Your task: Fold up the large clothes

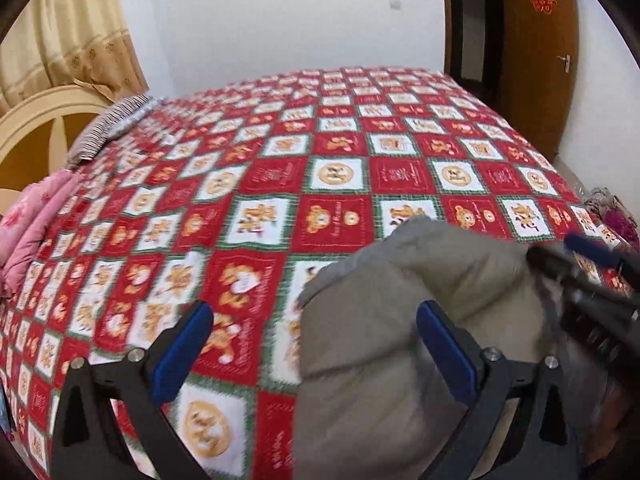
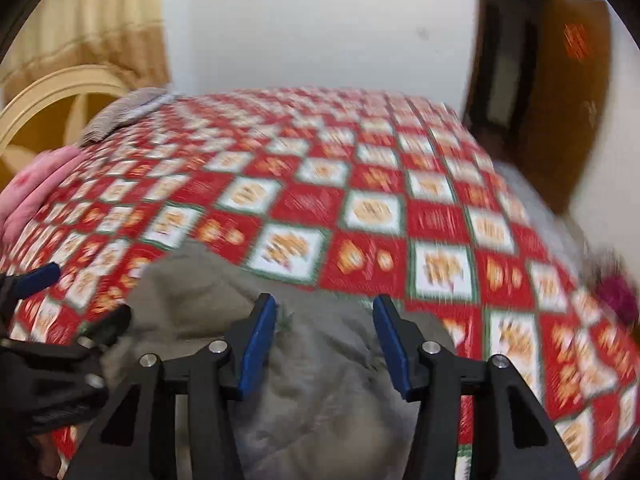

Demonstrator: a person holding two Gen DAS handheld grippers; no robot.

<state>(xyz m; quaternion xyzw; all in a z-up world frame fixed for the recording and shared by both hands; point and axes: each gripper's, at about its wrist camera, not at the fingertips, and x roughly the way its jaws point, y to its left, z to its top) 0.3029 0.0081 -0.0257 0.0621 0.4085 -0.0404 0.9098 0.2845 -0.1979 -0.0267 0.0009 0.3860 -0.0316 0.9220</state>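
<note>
Garment [image 1: 400,320] grey, near end cut off; right-wrist view motion-blurred, bedspread [image 1: 280,184] print unreadable.

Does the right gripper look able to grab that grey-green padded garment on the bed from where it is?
Probably yes. The right gripper is open, its fingers apart just over the grey-green garment, with nothing between. The left gripper sits off to the side.

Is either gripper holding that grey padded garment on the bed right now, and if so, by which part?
Neither. The left gripper and right gripper both stand open over the grey padded garment on the red checked bedspread.
</note>
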